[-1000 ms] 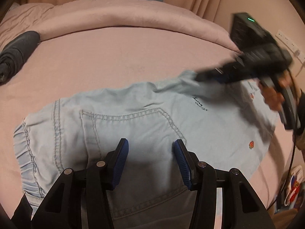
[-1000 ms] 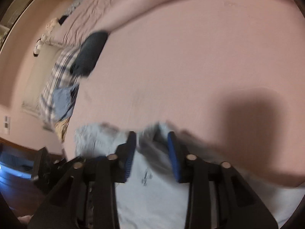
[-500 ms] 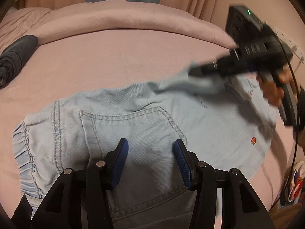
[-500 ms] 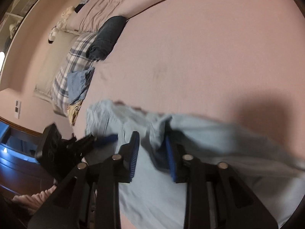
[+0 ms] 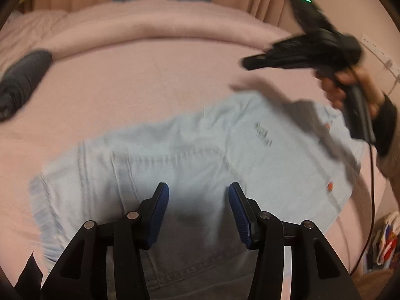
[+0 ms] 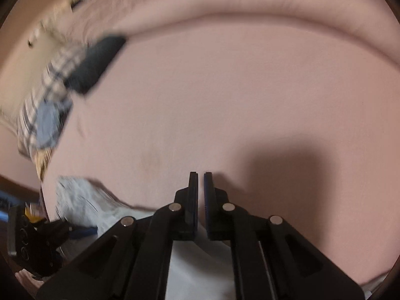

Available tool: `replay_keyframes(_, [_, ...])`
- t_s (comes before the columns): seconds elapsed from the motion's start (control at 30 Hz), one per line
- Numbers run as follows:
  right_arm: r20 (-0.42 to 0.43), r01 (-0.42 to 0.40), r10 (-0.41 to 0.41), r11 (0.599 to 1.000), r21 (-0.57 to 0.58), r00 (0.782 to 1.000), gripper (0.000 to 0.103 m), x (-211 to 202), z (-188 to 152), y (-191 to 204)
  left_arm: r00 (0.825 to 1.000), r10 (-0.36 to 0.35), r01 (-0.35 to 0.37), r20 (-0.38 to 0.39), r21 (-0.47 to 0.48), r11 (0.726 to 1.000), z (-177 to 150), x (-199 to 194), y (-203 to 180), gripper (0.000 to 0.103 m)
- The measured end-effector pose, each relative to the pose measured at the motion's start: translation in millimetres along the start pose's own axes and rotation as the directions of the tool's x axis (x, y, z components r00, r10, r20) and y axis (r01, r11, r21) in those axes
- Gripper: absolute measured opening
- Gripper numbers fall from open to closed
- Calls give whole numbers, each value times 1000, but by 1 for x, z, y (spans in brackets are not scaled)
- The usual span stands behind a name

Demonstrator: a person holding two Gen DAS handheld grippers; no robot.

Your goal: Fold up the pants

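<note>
Light blue denim pants [image 5: 195, 155] lie flat on the pink bed, waistband at the left, a back pocket facing up, small orange motifs at the right. My left gripper [image 5: 198, 208] is open just above the seat of the pants, holding nothing. My right gripper [image 5: 252, 62] hovers above the far right part of the pants, blurred. In the right wrist view the right gripper [image 6: 200, 182] has its blue pads nearly together with nothing between them, above bare sheet, and the pants [image 6: 82, 205] lie below and to the left.
A rolled dark grey garment [image 5: 22, 80] lies at the bed's left; it also shows in the right wrist view [image 6: 95, 62] beside a plaid pillow [image 6: 47, 95]. A folded pink duvet [image 5: 155, 22] runs along the back. A wall socket strip [image 5: 380, 52] is at the right.
The right gripper let go of the pant edge it was lifting, rose clear and closed. The fabric dropped back flat. The left gripper stayed open in place.
</note>
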State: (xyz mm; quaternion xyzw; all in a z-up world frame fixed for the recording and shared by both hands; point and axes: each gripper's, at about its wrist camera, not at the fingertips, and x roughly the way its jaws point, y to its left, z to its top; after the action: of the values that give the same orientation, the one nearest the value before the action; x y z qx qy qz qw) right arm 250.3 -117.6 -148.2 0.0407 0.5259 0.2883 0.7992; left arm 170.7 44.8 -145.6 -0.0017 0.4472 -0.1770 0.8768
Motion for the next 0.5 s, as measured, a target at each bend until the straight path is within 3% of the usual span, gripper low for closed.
replay_keyframes(0.07, [102,4,-4,1000,0,995,9,-38,-9,0,999,-26,26,34,11,1000,11,-4,-5,51])
replay_keyframes(0.1, [135,-47,47,999,-4,990,13,-56,-18,0,999,-33,33,32,17,999,17,-1,-7,51])
replay_keyframes(0.13, [137,-94,95,996,-8,986,16,-65,-28,3,999,-34,34,18,28,999,22,7,-11,51])
replay_keyframes(0.17, [122,-113,114,993,-16,986,27,-70,-39,6,999,-37,37,-1,33,999,26,15,-13,51])
replay_keyframes(0.2, [99,-102,104,994,-26,990,28,-69,-51,9,999,-27,28,-33,32,999,28,27,-12,51])
replay_keyframes(0.27, [42,-43,45,998,-43,998,27,-59,-75,14,993,86,-82,-78,53,995,26,49,-3,51])
replay_keyframes(0.3, [22,13,-12,999,-46,1000,25,-52,-87,12,992,99,-95,-77,57,994,24,53,2,55])
replay_keyframes(0.33, [6,70,-70,997,-44,998,22,-46,-95,7,995,67,-66,-70,23,998,23,50,11,55])
replay_keyframes(0.37, [4,170,-170,984,-47,985,18,-41,-104,-5,994,75,-75,-77,1,997,24,46,15,55])
replay_keyframes(0.4, [19,208,-207,978,-22,978,8,-43,-110,-17,993,84,-86,-86,-14,996,25,43,17,55])
replay_keyframes(0.43, [40,181,-183,982,46,982,9,-51,-115,-31,991,101,-104,-94,-36,994,26,37,18,56])
replay_keyframes(0.5, [150,116,-144,977,182,978,21,-91,-131,-57,983,152,-157,-102,-45,987,26,28,14,56])
